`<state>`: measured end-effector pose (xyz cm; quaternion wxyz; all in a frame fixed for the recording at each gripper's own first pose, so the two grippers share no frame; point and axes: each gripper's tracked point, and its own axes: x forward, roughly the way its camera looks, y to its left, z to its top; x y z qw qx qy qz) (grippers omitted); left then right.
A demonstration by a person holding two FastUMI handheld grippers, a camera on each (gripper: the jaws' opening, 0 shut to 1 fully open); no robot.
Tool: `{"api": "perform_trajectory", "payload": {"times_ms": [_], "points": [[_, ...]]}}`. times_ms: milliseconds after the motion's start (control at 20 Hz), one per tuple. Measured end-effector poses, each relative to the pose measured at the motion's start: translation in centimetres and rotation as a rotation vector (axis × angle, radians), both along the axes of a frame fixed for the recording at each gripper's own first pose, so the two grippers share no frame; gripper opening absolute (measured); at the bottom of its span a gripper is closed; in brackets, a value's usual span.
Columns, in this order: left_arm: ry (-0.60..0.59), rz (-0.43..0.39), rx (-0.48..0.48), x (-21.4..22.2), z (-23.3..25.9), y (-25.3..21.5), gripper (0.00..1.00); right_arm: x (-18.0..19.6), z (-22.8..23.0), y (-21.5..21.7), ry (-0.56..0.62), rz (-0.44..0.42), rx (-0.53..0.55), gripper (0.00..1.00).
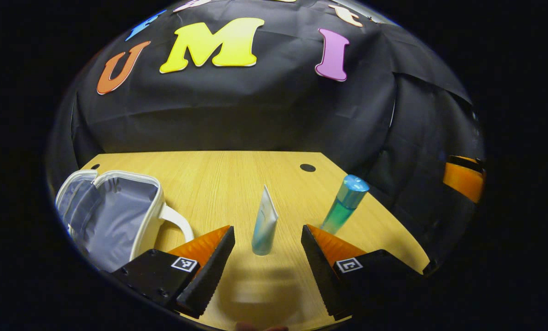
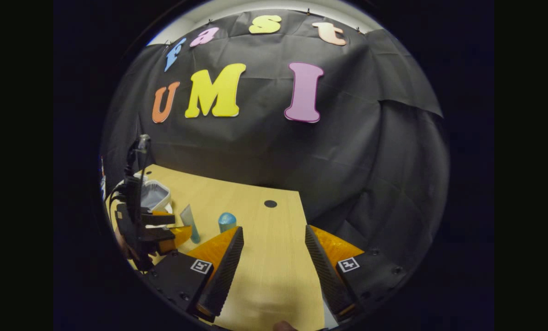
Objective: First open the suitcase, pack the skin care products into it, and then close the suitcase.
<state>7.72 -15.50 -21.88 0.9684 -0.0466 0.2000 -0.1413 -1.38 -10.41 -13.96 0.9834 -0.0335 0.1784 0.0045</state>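
Observation:
A small white suitcase [image 1: 113,214] with grey lining lies open at the table's left, its handle toward the middle. A pale blue tube [image 1: 264,225] stands on its cap just ahead of my open left gripper [image 1: 267,250], level with the gap between the fingers, untouched. A teal bottle [image 1: 345,204] with a blue cap stands to the right of it. In the right gripper view, my right gripper [image 2: 274,250] is open over bare table. There the left gripper [image 2: 163,230] sits farther left, next to the tube [image 2: 190,224], the bottle [image 2: 227,222] and the suitcase [image 2: 156,193].
The wooden table [image 1: 237,179] has a dark cable hole [image 1: 307,168] near its far edge and another [image 2: 270,203] in the right gripper view. The table's right edge runs close to the bottle. An orange and black object [image 1: 464,177] sits far right, off the table.

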Motion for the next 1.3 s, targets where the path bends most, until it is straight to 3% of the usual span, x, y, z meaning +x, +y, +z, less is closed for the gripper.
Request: {"api": "perform_trajectory", "payload": {"times_ms": [250, 500, 550, 800, 850, 900, 950, 1000, 1050, 1100, 1150, 1300], "points": [[0.062, 0.013, 0.006, 2.0, -3.3, 0.0, 0.93, 0.5, -2.9, 0.9, 0.049, 0.029, 0.007, 0.80], [0.092, 0.006, 0.003, 2.9, -4.9, -0.3, 0.81, 1.1, -5.0, 2.6, 0.096, 0.074, 0.027, 0.81], [0.094, 0.003, 0.003, 3.0, -5.0, -0.3, 0.83, 1.3, -5.2, 2.8, 0.101, 0.080, 0.030, 0.81], [0.093, -0.015, 0.007, 3.5, -5.3, -0.6, 0.45, 2.3, -6.9, 3.7, 0.127, 0.108, 0.033, 0.81], [0.091, -0.022, 0.010, 3.6, -5.2, -0.6, 0.44, 2.6, -7.2, 4.0, 0.133, 0.114, 0.037, 0.81], [0.092, -0.025, 0.015, 3.5, -5.1, -0.5, 0.42, 2.9, -7.6, 4.3, 0.139, 0.120, 0.042, 0.80], [0.086, -0.033, 0.013, 3.3, -4.5, -0.3, 0.48, 3.3, -8.0, 4.7, 0.145, 0.127, 0.050, 0.81], [0.078, -0.042, 0.003, 3.0, -3.7, -0.3, 0.39, 3.7, -8.6, 5.2, 0.154, 0.135, 0.060, 0.81], [0.067, -0.046, -0.010, 2.7, -2.6, -0.1, 0.38, 4.2, -9.0, 5.8, 0.162, 0.140, 0.074, 0.81], [0.056, -0.048, -0.026, 2.4, -1.4, 0.1, 0.46, 4.7, -9.5, 6.4, 0.171, 0.144, 0.094, 0.80], [0.045, -0.049, -0.040, 1.9, -0.1, 0.4, 0.37, 5.2, -10.0, 6.9, 0.180, 0.145, 0.112, 0.81], [0.031, -0.031, -0.088, 0.1, 3.0, 1.6, 0.37, 6.6, -11.9, 9.1, 0.224, 0.172, 0.145, 0.81]]}}
